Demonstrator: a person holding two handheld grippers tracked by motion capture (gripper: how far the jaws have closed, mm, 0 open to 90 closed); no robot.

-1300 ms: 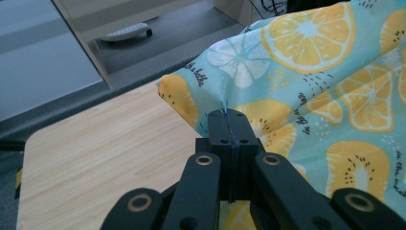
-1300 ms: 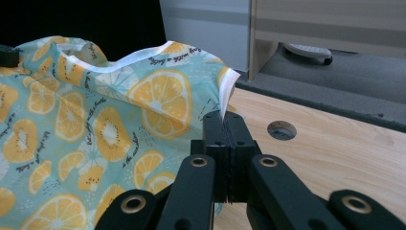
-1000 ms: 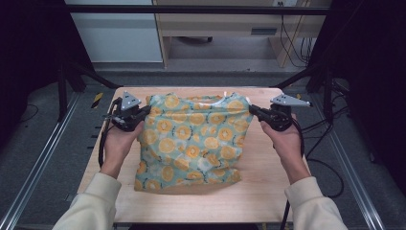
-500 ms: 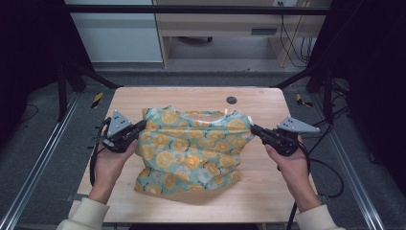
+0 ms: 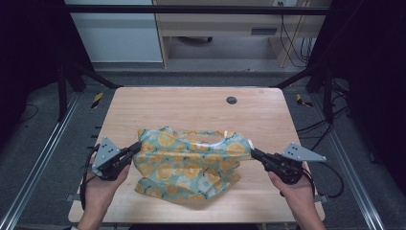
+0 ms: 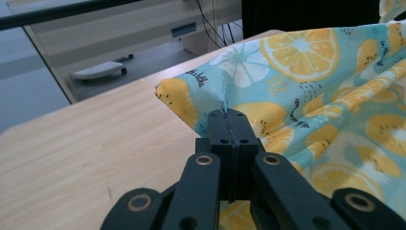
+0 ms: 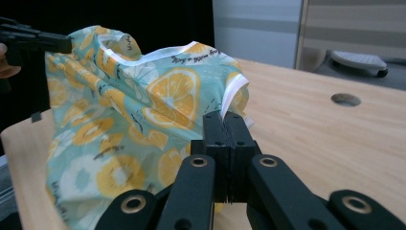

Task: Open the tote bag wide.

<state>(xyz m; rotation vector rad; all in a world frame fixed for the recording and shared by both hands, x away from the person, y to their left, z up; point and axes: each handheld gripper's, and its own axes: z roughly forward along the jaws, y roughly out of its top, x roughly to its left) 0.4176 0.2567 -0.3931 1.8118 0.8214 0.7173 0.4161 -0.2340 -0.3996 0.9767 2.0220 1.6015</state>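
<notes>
A teal cloth printed with orange and lemon slices (image 5: 191, 165) hangs stretched between both grippers above the near half of the wooden table (image 5: 191, 108), its lower part crumpled on the wood. My left gripper (image 5: 136, 146) is shut on the cloth's left top corner (image 6: 191, 103); its jaws pinch the fabric (image 6: 229, 115). My right gripper (image 5: 253, 152) is shut on the cloth's right top corner, near a white hem (image 7: 230, 93), where its jaws close together (image 7: 224, 117). The cloth (image 7: 119, 124) sags between them, and the left gripper (image 7: 52, 43) shows far off in the right gripper view.
A round grommet hole (image 5: 231, 100) sits in the table's far right part, also seen as a hole (image 7: 345, 99) in the right gripper view. Metal frame rails (image 5: 43, 158) run along both table sides. A cabinet (image 5: 225, 24) stands beyond the far edge.
Both grippers have pulled the cloth toward the table's near edge and lifted its top edge. The cloth went from lying flat at mid-table to hanging bunched between them.
</notes>
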